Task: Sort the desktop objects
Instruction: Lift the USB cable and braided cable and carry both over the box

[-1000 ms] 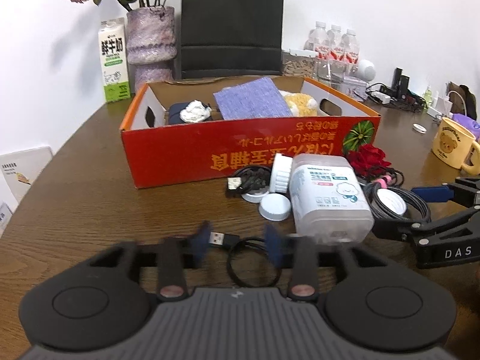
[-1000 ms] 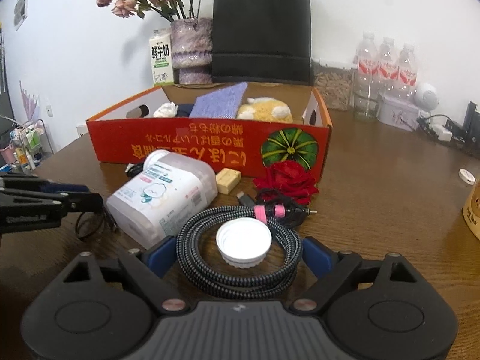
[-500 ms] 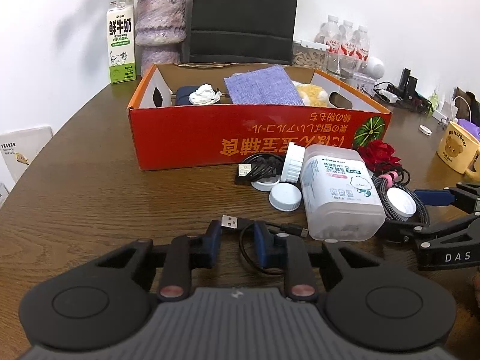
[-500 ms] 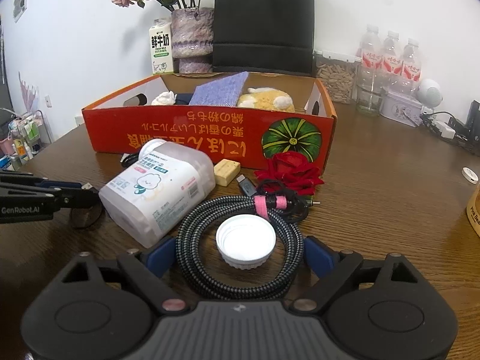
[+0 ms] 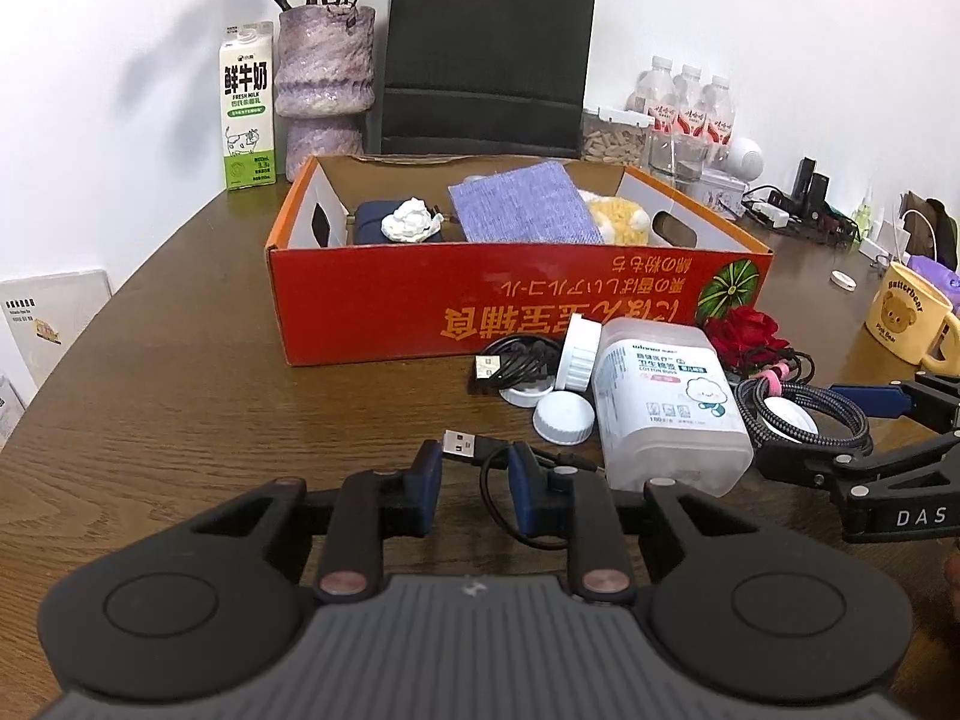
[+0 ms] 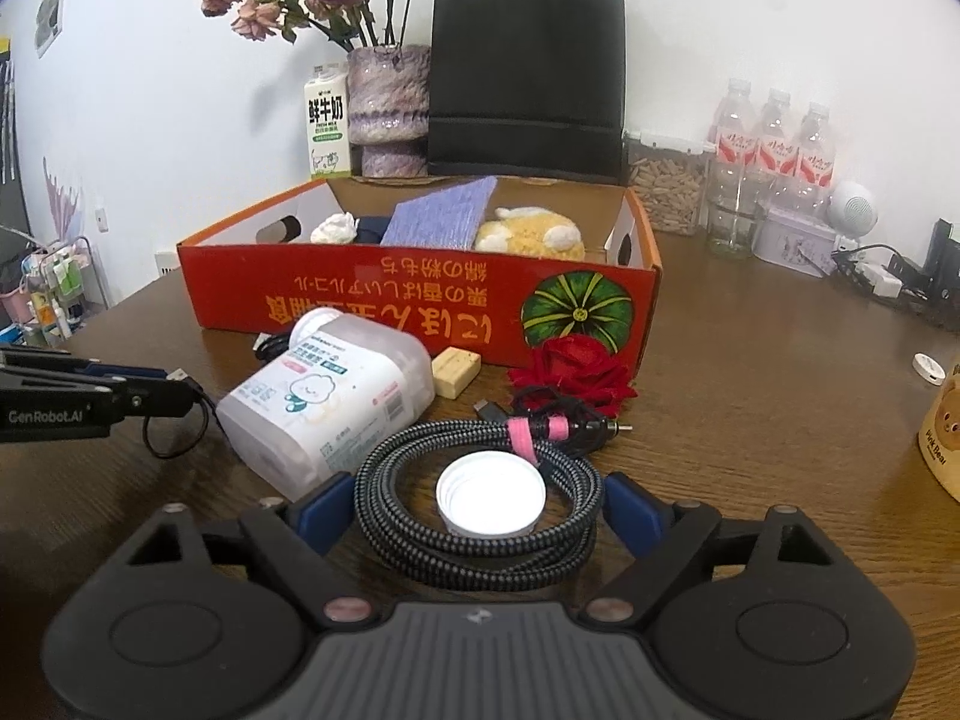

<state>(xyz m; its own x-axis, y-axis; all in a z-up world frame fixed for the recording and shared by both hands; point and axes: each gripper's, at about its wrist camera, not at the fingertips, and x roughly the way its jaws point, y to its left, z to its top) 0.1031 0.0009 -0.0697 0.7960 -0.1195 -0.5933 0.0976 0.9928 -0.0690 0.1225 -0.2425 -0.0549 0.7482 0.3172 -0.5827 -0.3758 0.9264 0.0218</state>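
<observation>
On the tabletop, a thin black USB cable sits pinched between the left tongs, at 6 o'clock from the red box. Right tongs gape wide around the braided cable coil.

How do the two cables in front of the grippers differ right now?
The thin black cable is smooth and lies in one loose loop with a bare USB plug; the braided cable is thick, black-and-white woven, wound into a tight coil bound by a pink strap. The left gripper has just closed around the thin one; the right gripper stands open around the braided one, which rings a white cap. Both rest on the table.
</observation>
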